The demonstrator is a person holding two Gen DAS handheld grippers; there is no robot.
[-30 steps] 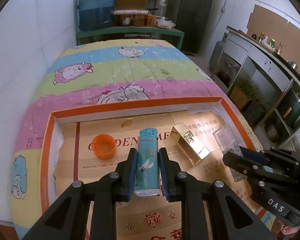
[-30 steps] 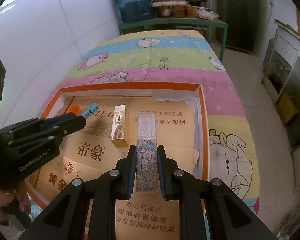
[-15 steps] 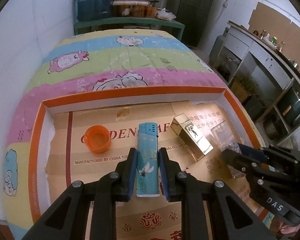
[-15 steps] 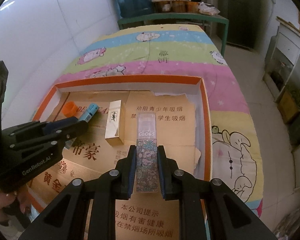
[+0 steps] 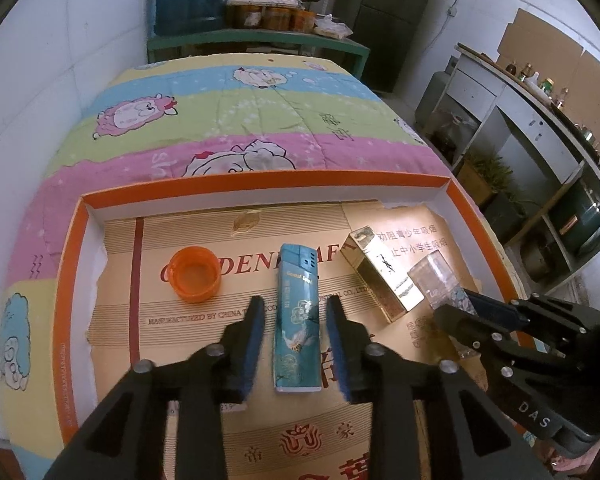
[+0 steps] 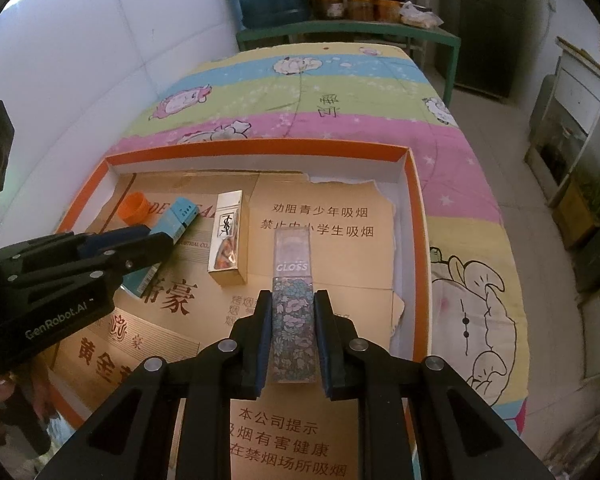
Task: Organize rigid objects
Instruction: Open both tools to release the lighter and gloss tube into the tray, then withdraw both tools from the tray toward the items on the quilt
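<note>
We hold our work over an orange-rimmed tray [image 5: 73, 264] lined with gold cardboard, set on a bed with a striped cartoon quilt [image 5: 228, 112]. Farthest left in the tray lies an orange cap [image 5: 195, 275], open side up. Next, our left gripper [image 5: 295, 308] has just been opening: its jaws now stand clear on both sides of the blue lighter [image 5: 297, 322], which lies flat between them. Right of that rests a gold box [image 5: 382, 274], lying aslant. Farthest right, our right gripper [image 6: 293, 304] has also eased slightly, yet its pads still look close against the floral gloss box [image 6: 292, 304].
</note>
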